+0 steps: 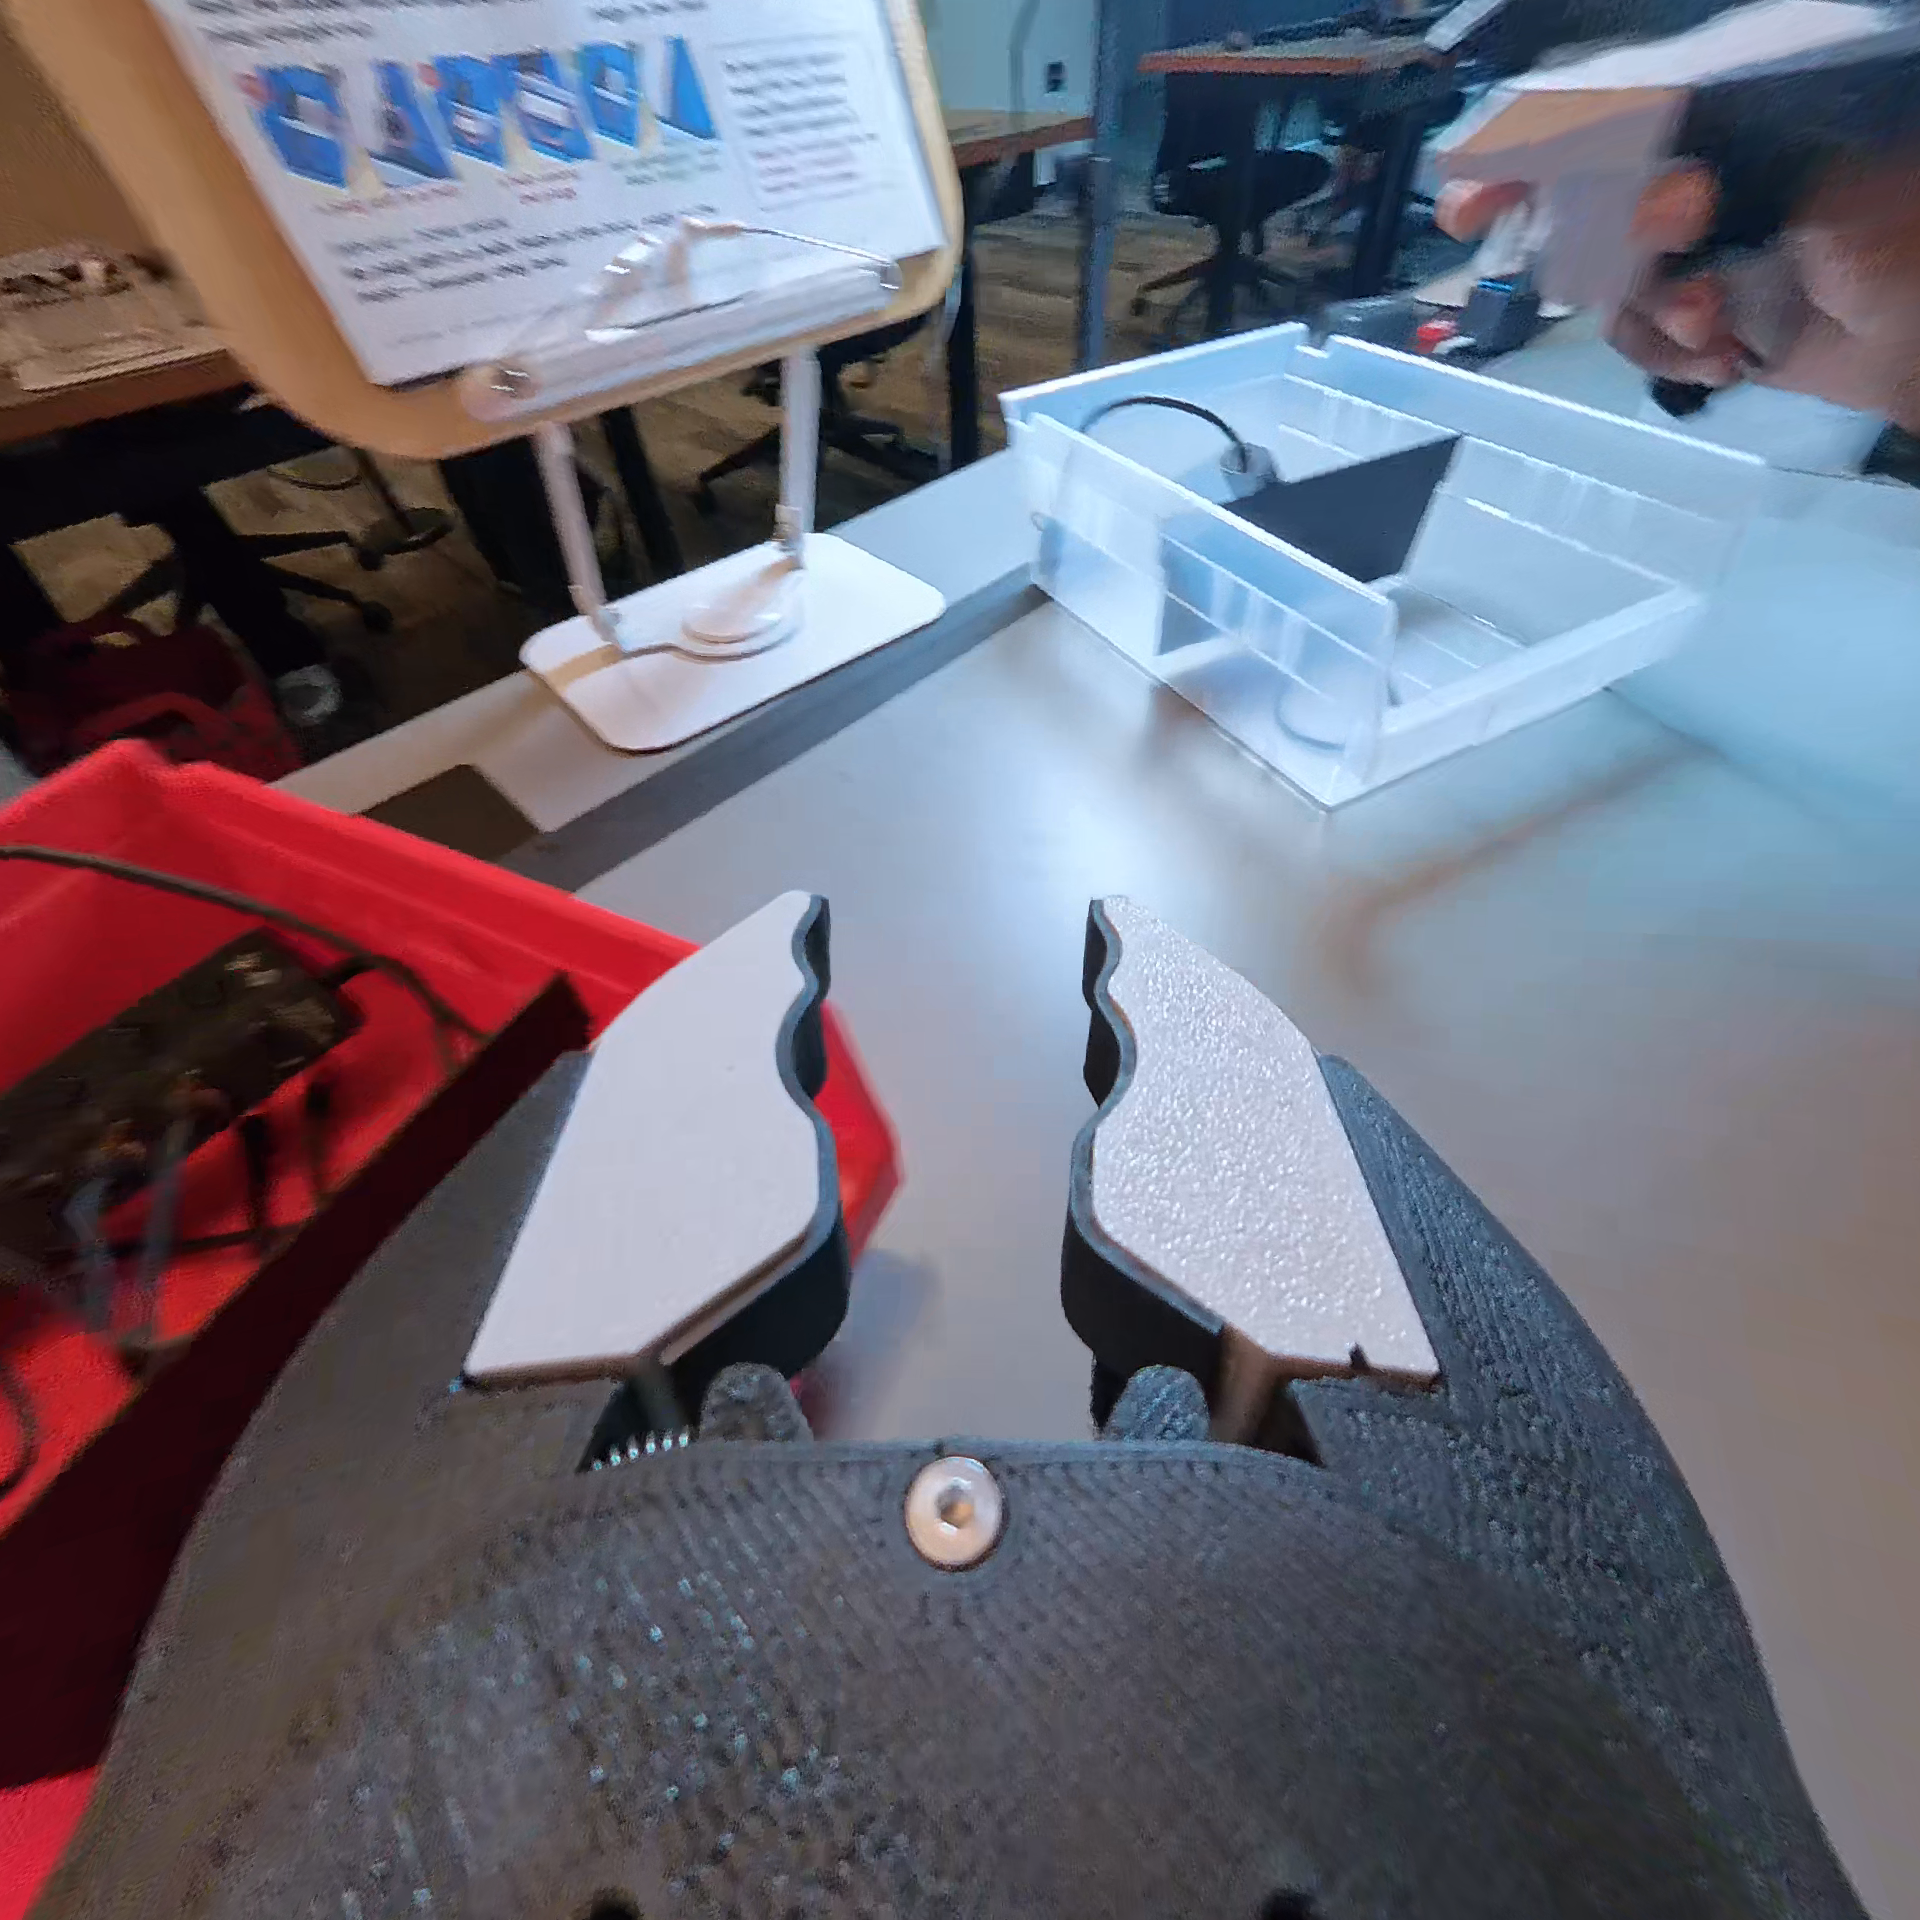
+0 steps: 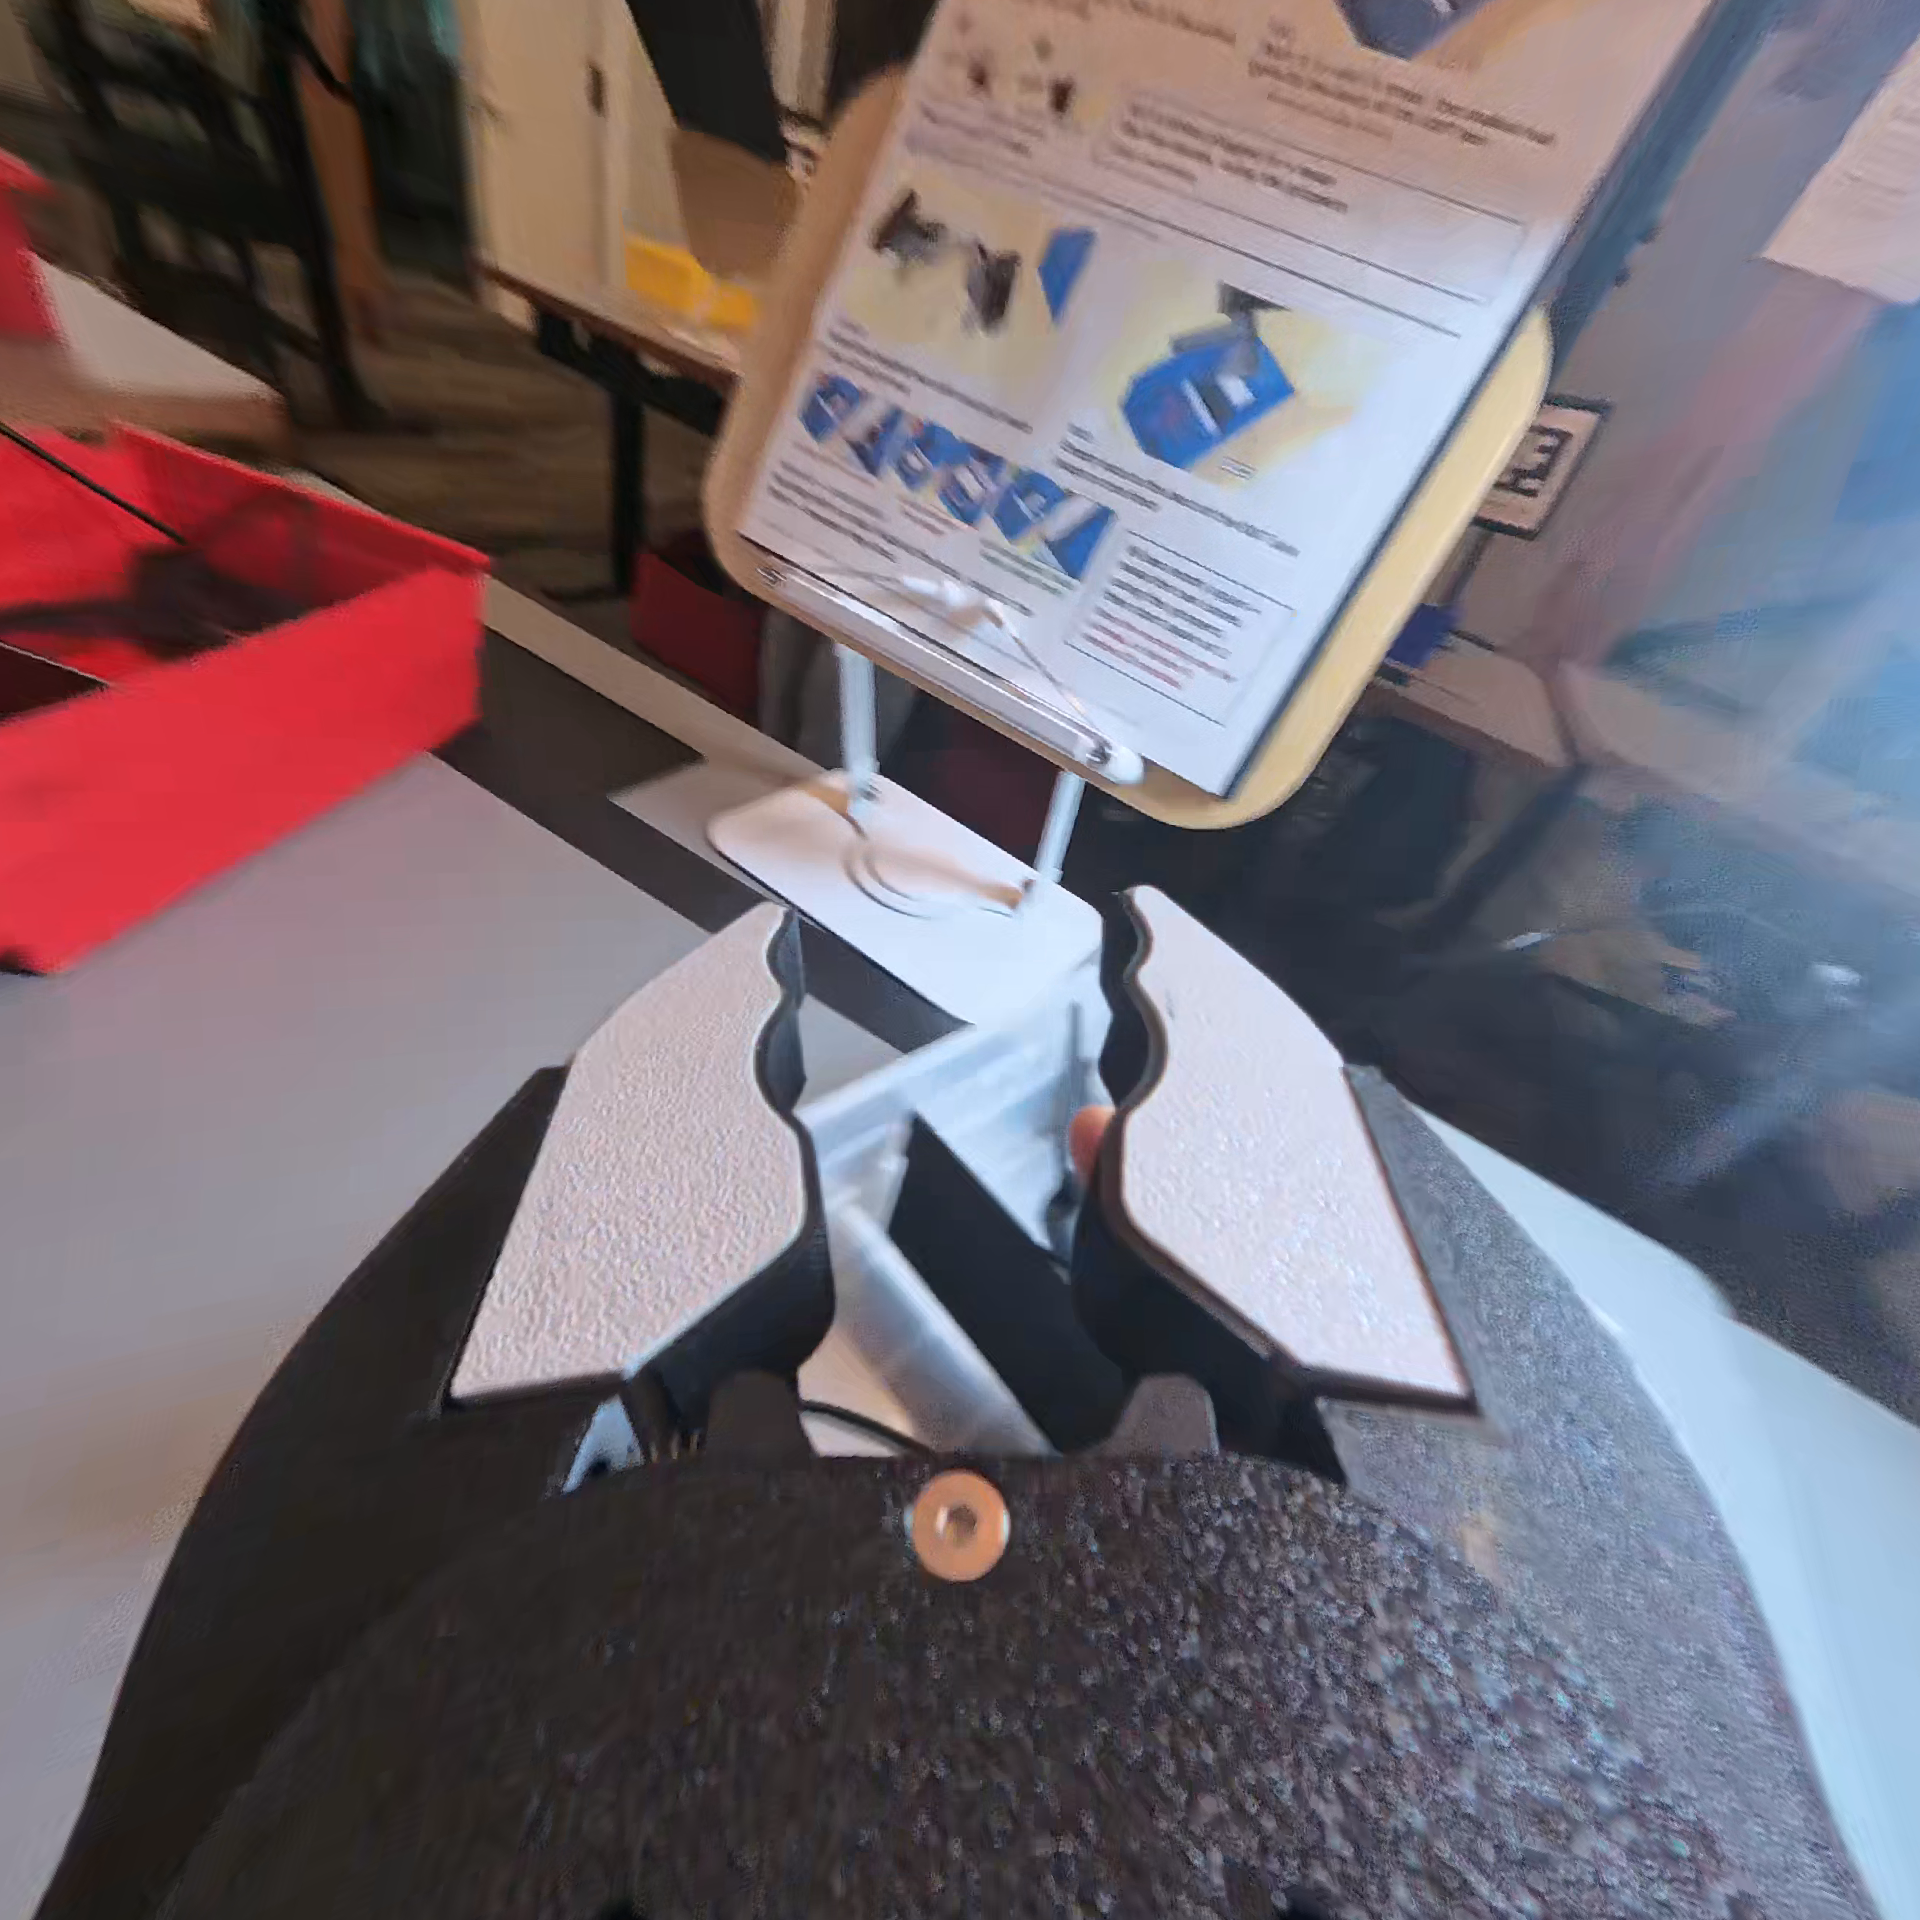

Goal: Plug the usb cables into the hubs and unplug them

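Two grippers: both spread wide, nothing between the fingers
Left gripper (image 1: 956,935): hangs over the bare grey tabletop (image 1: 1195,935), its left finger over the corner of the red plastic bin (image 1: 436,935)
Red bin contents: dark usb hub (image 1: 156,1070) with thin black cables (image 1: 208,899), pretty blurry
Right gripper (image 2: 951,925): sits above the clear plastic divided tray (image 1: 1351,561)
Tray contents: black wedge-shaped insert (image 1: 1351,509), looped black cable (image 1: 1164,410) in the far compartment
Further back: white stand (image 1: 727,634) holding a printed instruction sheet (image 1: 561,156)
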`<state>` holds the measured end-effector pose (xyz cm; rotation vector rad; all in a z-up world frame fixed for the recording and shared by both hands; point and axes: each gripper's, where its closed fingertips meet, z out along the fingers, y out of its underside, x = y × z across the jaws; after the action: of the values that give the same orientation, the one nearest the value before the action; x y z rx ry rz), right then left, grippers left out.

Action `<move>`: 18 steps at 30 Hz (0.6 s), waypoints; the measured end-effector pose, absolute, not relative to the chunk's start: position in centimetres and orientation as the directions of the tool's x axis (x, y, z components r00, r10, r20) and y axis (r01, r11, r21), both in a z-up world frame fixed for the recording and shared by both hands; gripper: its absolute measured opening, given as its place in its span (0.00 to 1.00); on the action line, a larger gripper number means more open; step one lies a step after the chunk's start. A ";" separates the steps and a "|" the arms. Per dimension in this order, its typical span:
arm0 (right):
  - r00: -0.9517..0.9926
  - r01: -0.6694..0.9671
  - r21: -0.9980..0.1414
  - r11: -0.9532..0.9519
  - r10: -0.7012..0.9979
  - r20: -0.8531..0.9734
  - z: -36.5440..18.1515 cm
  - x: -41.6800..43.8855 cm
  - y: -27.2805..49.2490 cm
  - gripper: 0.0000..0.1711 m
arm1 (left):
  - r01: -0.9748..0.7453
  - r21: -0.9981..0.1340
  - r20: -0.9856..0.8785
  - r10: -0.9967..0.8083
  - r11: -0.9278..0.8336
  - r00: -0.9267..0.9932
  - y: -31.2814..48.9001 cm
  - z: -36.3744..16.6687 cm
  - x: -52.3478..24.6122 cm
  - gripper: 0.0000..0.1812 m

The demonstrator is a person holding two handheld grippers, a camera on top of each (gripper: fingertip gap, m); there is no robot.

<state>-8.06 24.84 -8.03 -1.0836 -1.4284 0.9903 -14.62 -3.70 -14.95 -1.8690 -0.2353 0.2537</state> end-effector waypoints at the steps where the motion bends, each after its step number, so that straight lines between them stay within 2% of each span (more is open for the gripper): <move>1: -0.109 0.097 -0.976 0.197 0.976 0.186 -8.2 -7.8 23.1 0.30 | 0.049 -0.950 -0.055 0.320 -0.307 0.946 -4.6 -14.3 -15.9 0.26; 5: -0.270 0.132 -0.982 0.134 0.958 0.095 -11.6 -5.6 16.8 0.20 | 0.090 -0.915 -0.113 0.462 -0.393 0.879 -8.9 -12.7 -22.4 0.27; 10: -0.394 0.210 -0.975 0.073 0.919 -0.016 -17.2 -2.4 10.5 0.18 | 0.175 -0.798 -0.204 0.531 -0.577 0.823 -12.3 -13.4 -30.5 0.26; 14: -0.459 0.216 -0.968 0.128 0.888 0.016 -20.0 -2.2 7.8 0.17 | 0.233 -0.666 -0.222 0.487 -0.708 0.845 -11.9 -16.0 -35.4 0.25; 18: -0.508 0.217 -0.966 0.141 0.861 0.011 -21.0 -2.2 6.6 0.17 | 0.183 -0.480 -0.251 0.334 -0.858 0.909 -10.9 -20.3 -38.3 0.29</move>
<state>-2.25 6.61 -20.99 -1.0337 -1.8279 1.3928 -38.32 -10.92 -20.28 -2.6140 -0.3742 0.4535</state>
